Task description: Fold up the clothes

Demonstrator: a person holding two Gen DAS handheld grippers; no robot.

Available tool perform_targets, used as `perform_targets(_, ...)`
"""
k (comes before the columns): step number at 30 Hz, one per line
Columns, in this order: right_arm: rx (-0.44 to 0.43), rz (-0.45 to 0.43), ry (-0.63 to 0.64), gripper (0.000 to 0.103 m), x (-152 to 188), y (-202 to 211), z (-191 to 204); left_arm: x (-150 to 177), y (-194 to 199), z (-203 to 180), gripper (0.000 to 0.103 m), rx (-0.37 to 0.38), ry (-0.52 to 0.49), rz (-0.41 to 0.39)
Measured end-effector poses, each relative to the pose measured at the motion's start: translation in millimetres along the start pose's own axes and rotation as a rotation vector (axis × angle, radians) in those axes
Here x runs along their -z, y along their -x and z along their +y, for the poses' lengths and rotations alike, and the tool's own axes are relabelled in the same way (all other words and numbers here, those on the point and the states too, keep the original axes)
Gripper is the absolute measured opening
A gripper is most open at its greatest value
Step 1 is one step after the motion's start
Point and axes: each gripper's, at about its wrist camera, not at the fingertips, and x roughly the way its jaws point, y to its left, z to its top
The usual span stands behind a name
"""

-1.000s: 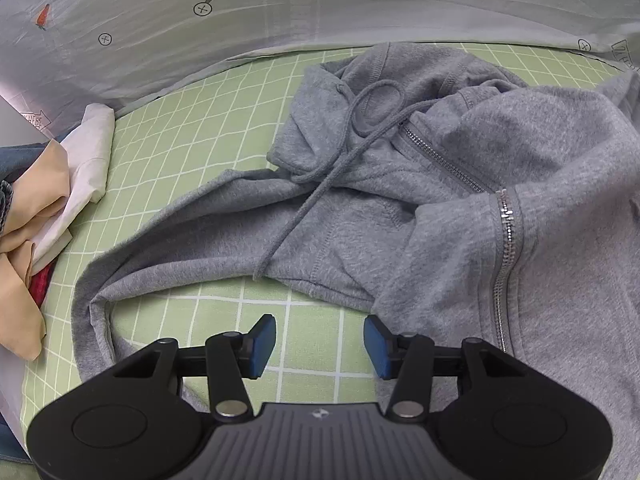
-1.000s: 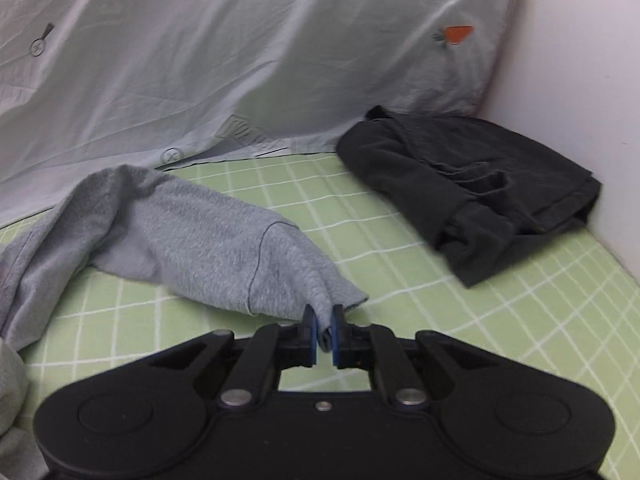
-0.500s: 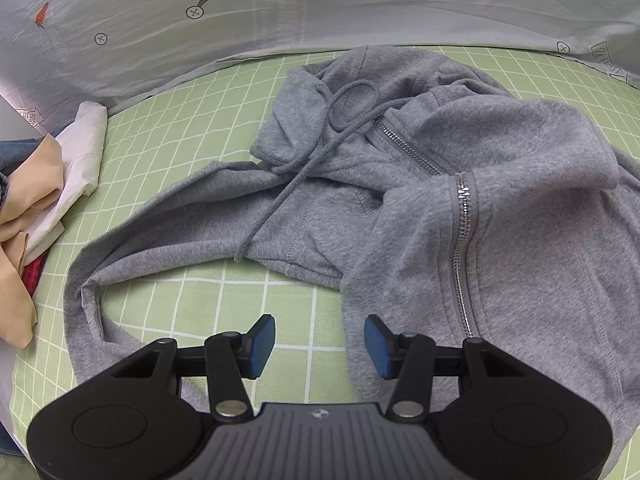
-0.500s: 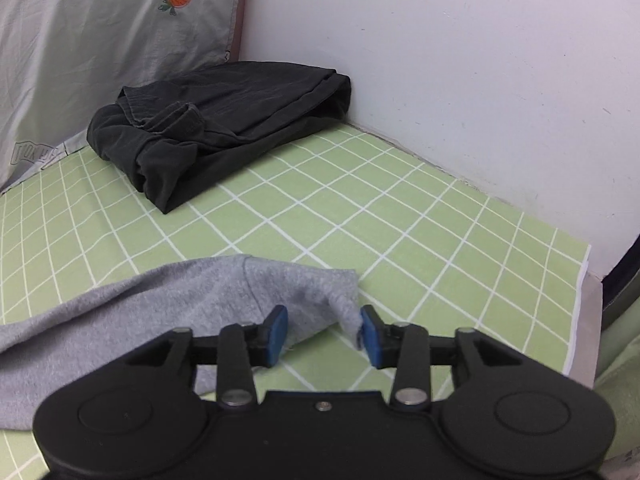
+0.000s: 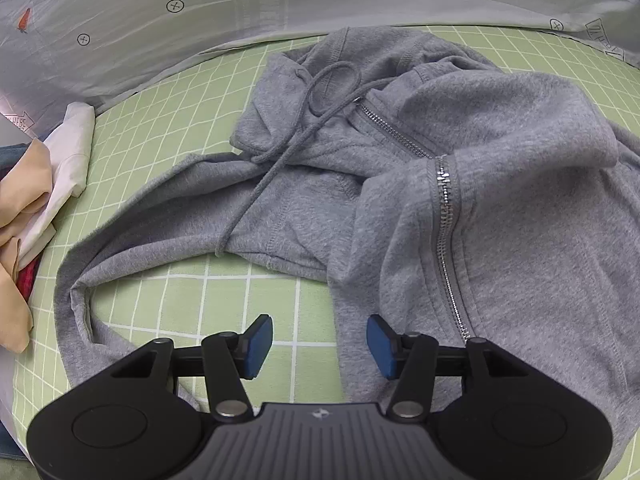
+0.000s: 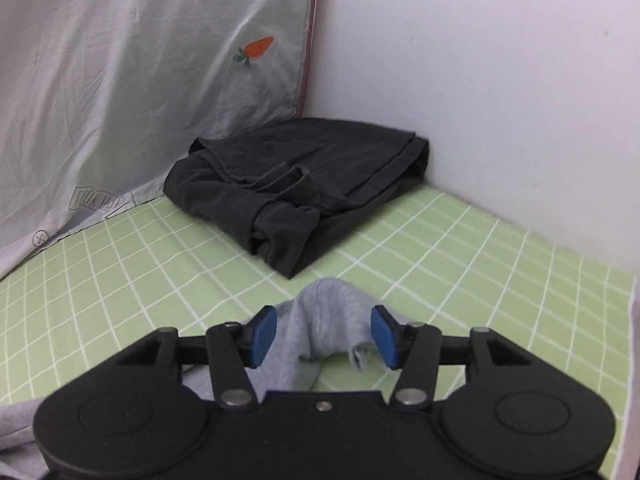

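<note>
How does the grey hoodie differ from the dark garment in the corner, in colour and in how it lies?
The grey hoodie is light grey; the dark garment is charcoal. The hoodie lies spread out and rumpled, one sleeve stretched aside; the dark garment is folded into a compact pile against the wall. Both rest on the green checked sheet.

I see the green grid-patterned bed (image 5: 168, 152) bearing the crumpled grey hoodie (image 5: 500, 184), a folded dark garment (image 6: 304, 184) and mixed clothes (image 5: 36, 200) at its left edge.
</note>
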Motion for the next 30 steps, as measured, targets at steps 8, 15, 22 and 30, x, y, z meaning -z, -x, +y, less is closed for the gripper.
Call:
perform_targets(8,-0.072,0.034,-0.050,0.057,-20,-12,-23,-3,-7,-8,0.055,-0.013,-0.043,0.018)
perform_targets(15,-0.220,0.196,-0.152,0.051,-12,-54,14,-4,-10,-9,0.055,-0.012,-0.050,0.027)
perform_targets(22,-0.151,0.269,-0.164,0.036,-6,-81,28,-5,-10,-7,0.056,-0.005,-0.045,0.032)
perform_targets(30,-0.271,0.182,-0.192,0.002,-22,-63,11,-5,-11,-7,0.056,-0.001,-0.045,0.031)
